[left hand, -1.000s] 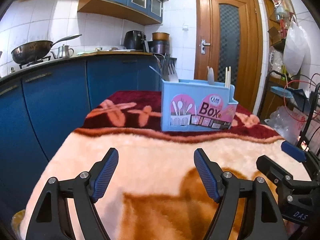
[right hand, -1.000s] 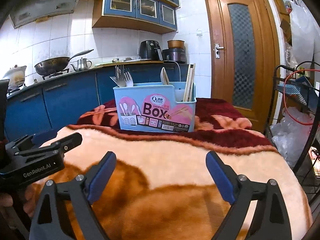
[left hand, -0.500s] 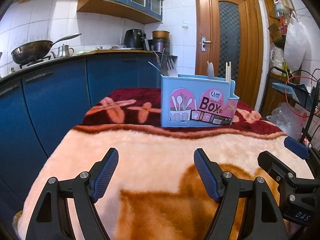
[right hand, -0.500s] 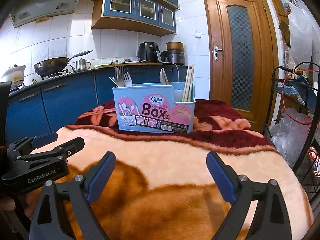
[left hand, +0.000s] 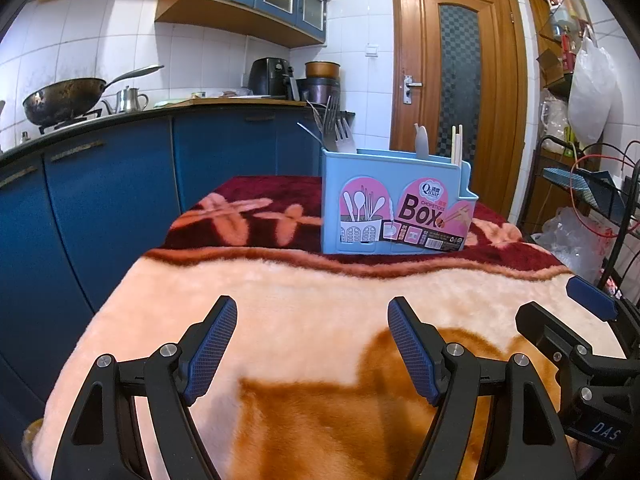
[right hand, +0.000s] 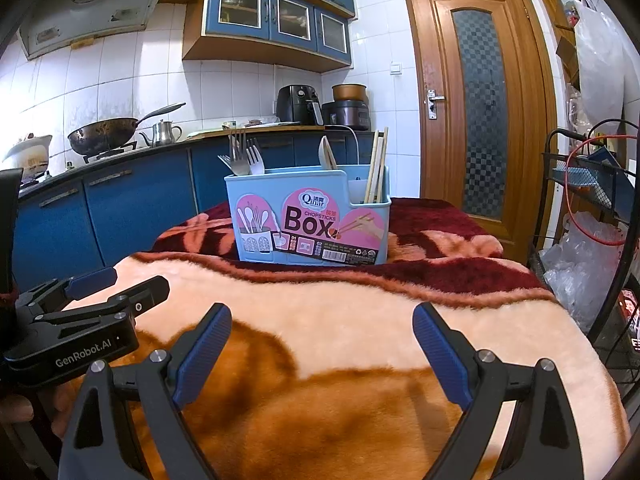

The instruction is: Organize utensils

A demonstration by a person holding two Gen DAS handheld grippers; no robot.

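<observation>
The left tongs (left hand: 308, 344) are standing spread wide with nothing between their blue ribbed pads, and the right tongs (right hand: 322, 354) are likewise gaping and empty; both are hovering over the near, peach-and-orange part of the plush blanket-covered counter (right hand: 360, 320). Beyond them, on the dark red band of that blanket, the light blue plastic utensil box with pink labels (right hand: 308, 220) is sitting upright, well apart from both tongs. In the box, metal forks (right hand: 244, 158) are poking up at its left end, a pale spoon handle (right hand: 326, 154) near the middle, and wooden chopsticks (right hand: 378, 164) in the small right-hand compartment. No loose utensil is showing on the blanket in front of the box, so the sorting is looking nearly or wholly finished. The likely trouble: the box is resting on soft, uneven pile, so a nudge high on its wall could be tipping it and spilling everything; reaching among the upright handles could also be snagging a neighbour. Between tongs and box there is plenty of open blanket, but right of the box the counter edge is dropping toward a black wire rack (right hand: 580, 184), leaving less room there.
</observation>
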